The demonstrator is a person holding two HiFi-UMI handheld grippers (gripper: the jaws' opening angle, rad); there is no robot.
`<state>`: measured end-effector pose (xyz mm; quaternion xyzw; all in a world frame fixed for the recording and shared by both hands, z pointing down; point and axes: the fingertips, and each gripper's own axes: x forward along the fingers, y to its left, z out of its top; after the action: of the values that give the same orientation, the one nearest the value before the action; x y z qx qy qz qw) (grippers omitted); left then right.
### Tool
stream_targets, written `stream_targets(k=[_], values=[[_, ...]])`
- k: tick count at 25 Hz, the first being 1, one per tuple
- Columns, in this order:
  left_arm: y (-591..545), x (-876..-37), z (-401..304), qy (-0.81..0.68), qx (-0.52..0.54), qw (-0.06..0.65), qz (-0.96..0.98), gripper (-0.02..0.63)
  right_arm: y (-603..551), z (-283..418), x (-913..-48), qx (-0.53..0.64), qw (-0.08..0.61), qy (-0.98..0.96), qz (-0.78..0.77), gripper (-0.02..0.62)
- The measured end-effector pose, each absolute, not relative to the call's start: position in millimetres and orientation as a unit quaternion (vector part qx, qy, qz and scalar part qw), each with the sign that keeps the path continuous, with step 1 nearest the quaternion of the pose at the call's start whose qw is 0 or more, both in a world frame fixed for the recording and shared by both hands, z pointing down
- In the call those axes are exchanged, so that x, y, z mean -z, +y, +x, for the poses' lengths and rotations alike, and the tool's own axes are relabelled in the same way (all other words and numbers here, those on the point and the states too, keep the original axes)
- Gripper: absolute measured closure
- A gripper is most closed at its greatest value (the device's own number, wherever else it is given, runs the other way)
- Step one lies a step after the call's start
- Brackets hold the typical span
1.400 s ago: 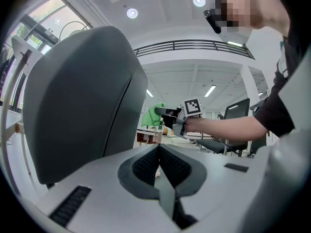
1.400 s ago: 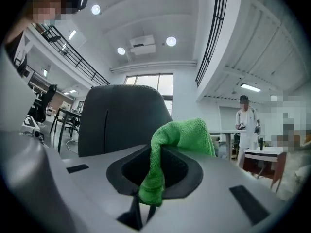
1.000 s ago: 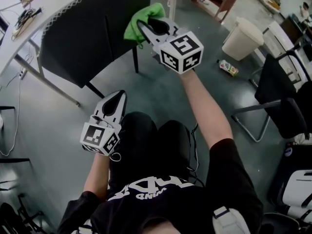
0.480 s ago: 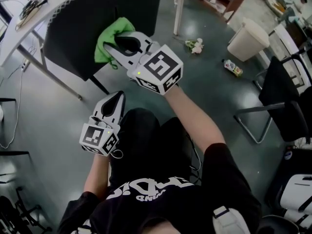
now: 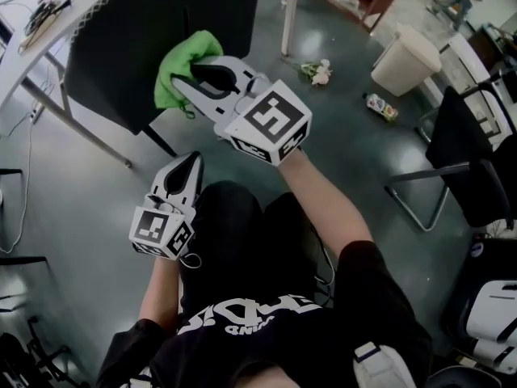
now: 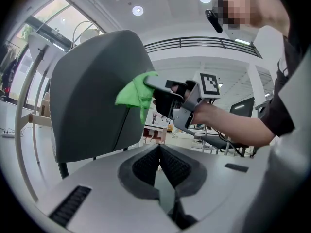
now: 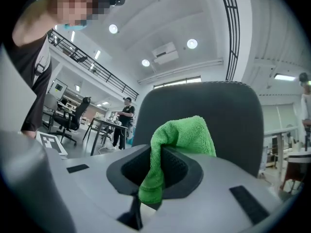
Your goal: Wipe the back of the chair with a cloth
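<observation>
A large open room with a high white ceiling [image 7: 194, 13] set with round lights holds a smooth grey-green floor [image 5: 73, 192], glossy enough to catch reflections. A long white table [image 5: 48, 43] runs along the upper left of the head view, with a tangle of cables at its far end. Just beside its edge stands the dark grey padded chair back [image 5: 129, 47], upright and broad. A black office chair with a metal frame [image 5: 468, 156] sits well apart at the right. Near it stands a cream round waste bin [image 5: 406, 61]. In the right gripper view a person in dark clothes [image 7: 124, 118] stands by a desk far off.

The right gripper [image 5: 181, 87] reaches forward, and its jaws are clamped on a bright green terry cloth [image 5: 182, 63]. The cloth's bunched top presses against the chair back toward one side edge. The left gripper [image 5: 192, 158] hangs lower, above the person's lap, with its jaws closed together and nothing between them.

A small bottle with a coloured label [image 5: 380, 107] lies on the floor by the bin. A small pale crumpled scrap [image 5: 317, 73] lies near a table leg.
</observation>
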<state>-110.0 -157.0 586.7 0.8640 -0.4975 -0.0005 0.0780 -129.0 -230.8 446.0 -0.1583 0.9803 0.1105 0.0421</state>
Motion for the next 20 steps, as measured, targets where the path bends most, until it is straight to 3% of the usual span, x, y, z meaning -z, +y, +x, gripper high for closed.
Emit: stream_targets(k=[13,20], values=[[-165,-597,-115,-0.495,0.005,0.086,0.865,0.606,-360,63,-505,-0.043,0.011,0.921,-0.388,0.548],[-167,-602,-121,-0.499,0.002,0.089,0.862,0.606,-383,88,-524,-0.032,-0.011,0.908,-0.417,0.548]])
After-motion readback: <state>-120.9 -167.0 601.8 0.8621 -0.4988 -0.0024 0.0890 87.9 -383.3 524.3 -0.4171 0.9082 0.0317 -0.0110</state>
